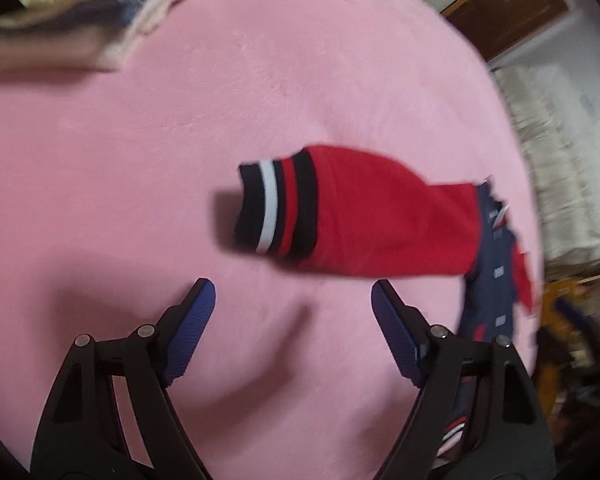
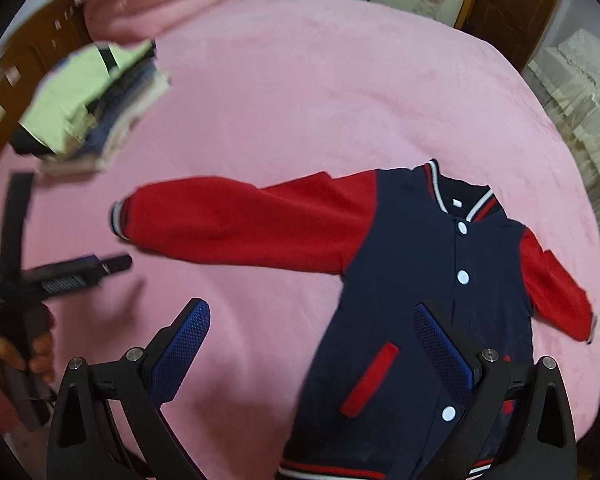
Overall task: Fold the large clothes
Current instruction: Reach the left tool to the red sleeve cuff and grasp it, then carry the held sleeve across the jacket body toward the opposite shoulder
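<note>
A baseball jacket (image 2: 412, 280) with a navy body, red sleeves and white snaps lies face up on the pink bed cover (image 2: 300, 100). Its long red sleeve (image 2: 240, 224) stretches left and ends in a striped cuff (image 1: 276, 208). My left gripper (image 1: 294, 300) hovers open just short of that cuff, with only pink cover between its blue pads. In the right wrist view the left gripper (image 2: 112, 266) shows blurred at the left, held by a hand (image 2: 24, 352). My right gripper (image 2: 312, 320) stands open over the jacket's lower left side, its right finger (image 2: 440, 344) above the navy front near the red pocket trim (image 2: 370, 380).
A stack of folded clothes (image 2: 92, 112) sits at the bed's far left, also seen in the left wrist view as a blurred pile (image 1: 100, 8). A pink bundle (image 2: 152, 4) lies behind it. A wooden headboard (image 2: 16, 92) runs at the left; white layered fabric (image 2: 576, 92) lies beyond the right edge.
</note>
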Action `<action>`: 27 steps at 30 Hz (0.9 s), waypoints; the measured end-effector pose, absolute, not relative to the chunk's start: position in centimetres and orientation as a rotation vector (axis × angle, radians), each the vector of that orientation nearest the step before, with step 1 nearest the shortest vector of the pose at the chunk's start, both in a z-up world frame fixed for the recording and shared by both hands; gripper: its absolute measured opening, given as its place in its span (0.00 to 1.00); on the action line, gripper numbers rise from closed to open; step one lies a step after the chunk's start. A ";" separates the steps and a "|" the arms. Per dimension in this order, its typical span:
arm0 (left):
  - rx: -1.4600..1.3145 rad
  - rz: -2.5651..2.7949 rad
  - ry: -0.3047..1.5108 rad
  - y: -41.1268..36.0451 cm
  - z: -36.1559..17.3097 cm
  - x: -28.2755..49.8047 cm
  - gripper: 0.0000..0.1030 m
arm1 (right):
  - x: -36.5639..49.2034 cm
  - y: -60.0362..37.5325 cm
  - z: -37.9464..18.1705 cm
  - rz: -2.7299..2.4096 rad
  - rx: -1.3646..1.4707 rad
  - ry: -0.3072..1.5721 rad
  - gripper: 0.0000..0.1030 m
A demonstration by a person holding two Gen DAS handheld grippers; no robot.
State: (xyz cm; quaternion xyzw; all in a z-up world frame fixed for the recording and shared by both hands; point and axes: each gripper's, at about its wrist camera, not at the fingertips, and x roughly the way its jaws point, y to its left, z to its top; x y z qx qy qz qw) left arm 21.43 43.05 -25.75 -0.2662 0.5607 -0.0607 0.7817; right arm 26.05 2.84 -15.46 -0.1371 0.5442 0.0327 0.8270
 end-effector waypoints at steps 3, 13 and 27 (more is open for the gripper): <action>-0.565 -0.184 1.198 43.2 -26.9 22.6 0.69 | 27.0 5.6 -17.1 0.088 -0.339 1.152 1.00; -0.611 -0.143 1.086 44.5 -27.4 22.8 0.47 | 25.5 7.0 -20.5 0.090 -0.297 1.209 1.00; -0.475 -0.003 0.959 38.6 -21.5 22.1 0.13 | 25.1 -1.9 -22.8 0.060 -0.039 1.233 1.00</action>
